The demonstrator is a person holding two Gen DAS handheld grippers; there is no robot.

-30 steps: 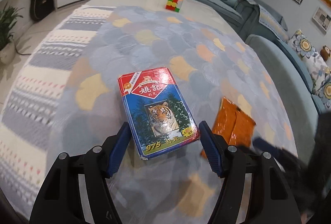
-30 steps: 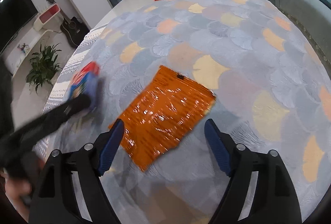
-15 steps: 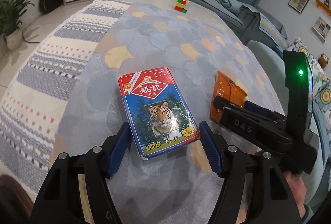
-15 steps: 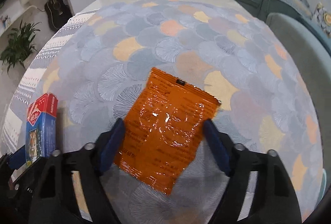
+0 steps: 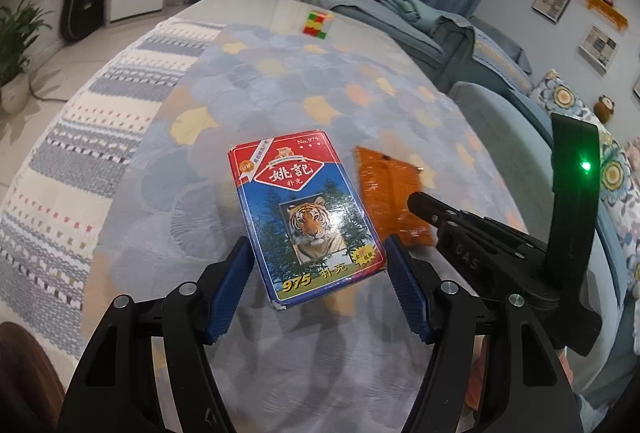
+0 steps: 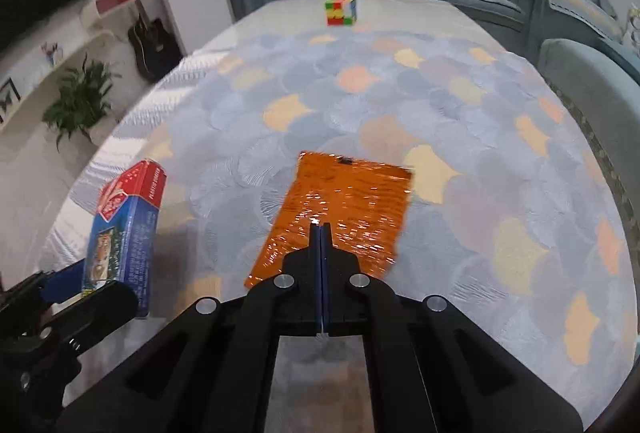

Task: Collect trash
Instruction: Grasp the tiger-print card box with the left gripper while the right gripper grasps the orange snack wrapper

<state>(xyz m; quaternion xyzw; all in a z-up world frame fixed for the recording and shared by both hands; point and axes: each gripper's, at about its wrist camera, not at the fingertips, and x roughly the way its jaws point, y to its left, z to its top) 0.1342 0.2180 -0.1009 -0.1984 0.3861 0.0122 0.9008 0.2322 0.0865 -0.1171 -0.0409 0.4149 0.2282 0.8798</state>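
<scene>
My left gripper is shut on a blue and red playing-card box with a tiger picture and holds it lifted above the table; the box also shows in the right wrist view. My right gripper is shut, its jaws pressed together on the near edge of an orange foil wrapper, which appears raised off the cloth. The wrapper shows in the left wrist view, with the right gripper's body to its right.
A Rubik's cube stands at the far end of the table, also in the left wrist view. The table carries a blue scalloped cloth. Blue-grey sofas stand at the right, a plant and guitar at the left.
My right gripper has shut on the orange wrapper, which was between its open fingers before. My left gripper has raised the card box further. The right gripper has come beside the left.
</scene>
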